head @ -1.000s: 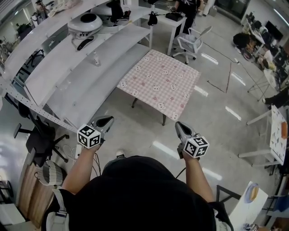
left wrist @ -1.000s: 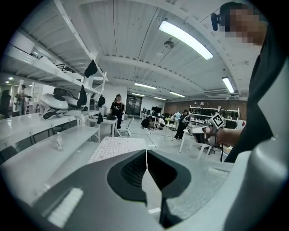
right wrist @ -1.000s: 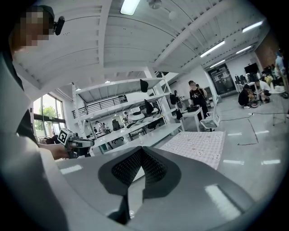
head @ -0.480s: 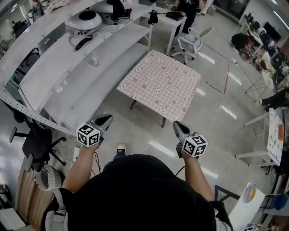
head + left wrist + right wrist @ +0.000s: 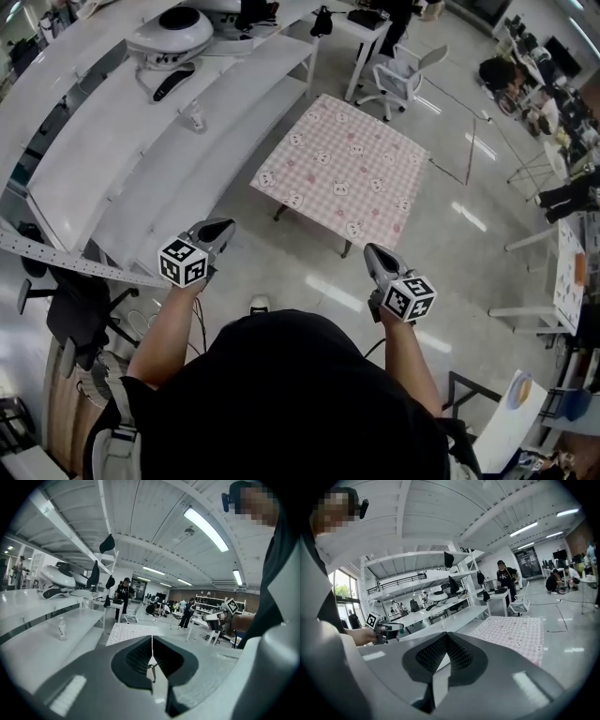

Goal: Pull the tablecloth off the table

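Holding both grippers out ahead of you, you're standing back from the table (image 5: 345, 249), well apart from it, w/ bare grey floor btwn you and its near edge. Your left gripper (image 5: 223, 226) is fully closed: in the left gripper view the two ribbed pads meet along a thin seam, tips pressed together, nothing pinched btwn them. Your right gripper (image 5: 372, 250) is the same, jaws closed tip to tip and empty, per the right gripper view. Neither one touches anything (the marker cubes sit at the back, by your wrists). The tablecloth (image 5: 342, 173), pink-and-white check w/ small animal faces printed on it, lies flat and spread over the whole tabletop, no bunching that the head view shows; two dark table legs show under the near side. In the left gripper view the cloth sits just above the closed tips; in the right gripper view it lies off to the right of them. The table stands just beside the long white shelving (image 5: 141, 150) on your left, one corner close to the lowest shelf. A small clear bottle (image 5: 197, 119) stands upright on one of the shelves, and a big white rounded device (image 5: 173, 33) sits higher up toward the far end. Beyond the table's far corner there's a white office chair (image 5: 398, 75) next to a white desk (image 5: 361, 23), w/ a person (image 5: 505, 581) in dark clothes standing at it.
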A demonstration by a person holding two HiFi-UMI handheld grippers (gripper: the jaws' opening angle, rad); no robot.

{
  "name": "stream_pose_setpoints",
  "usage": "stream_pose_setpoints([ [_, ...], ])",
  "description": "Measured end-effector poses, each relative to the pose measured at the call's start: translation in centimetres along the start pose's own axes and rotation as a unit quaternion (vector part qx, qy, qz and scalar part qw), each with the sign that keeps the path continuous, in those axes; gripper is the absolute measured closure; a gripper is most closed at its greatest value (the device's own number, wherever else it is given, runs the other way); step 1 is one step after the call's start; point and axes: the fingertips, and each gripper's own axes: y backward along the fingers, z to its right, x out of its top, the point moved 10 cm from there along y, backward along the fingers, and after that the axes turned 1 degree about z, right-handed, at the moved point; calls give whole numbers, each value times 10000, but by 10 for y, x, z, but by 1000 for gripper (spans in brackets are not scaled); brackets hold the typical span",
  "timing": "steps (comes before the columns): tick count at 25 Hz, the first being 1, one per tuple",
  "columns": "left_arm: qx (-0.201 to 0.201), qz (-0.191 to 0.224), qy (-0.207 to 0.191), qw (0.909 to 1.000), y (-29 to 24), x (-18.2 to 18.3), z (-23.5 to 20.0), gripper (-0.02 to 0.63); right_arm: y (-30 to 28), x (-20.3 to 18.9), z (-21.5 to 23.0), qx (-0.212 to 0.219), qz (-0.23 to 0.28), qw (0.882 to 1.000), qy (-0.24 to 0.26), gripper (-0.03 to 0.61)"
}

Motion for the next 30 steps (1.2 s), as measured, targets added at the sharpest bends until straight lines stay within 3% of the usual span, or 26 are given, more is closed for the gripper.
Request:
stream_pose_setpoints([
  [8,-390,-95,53,9992,-11,3,-58,609,-21,-2,-22,-516,-84,9984,-214,546],
  [19,-865,-222,27,9960,-22,8,-92,609,-34,-2,-48,-937,-41,9949,-382,546],
  [30,-875,-249,-16,9959,-28,11,-119,609,-50,-2,-43,-1159,79,9922,-453,546],
])
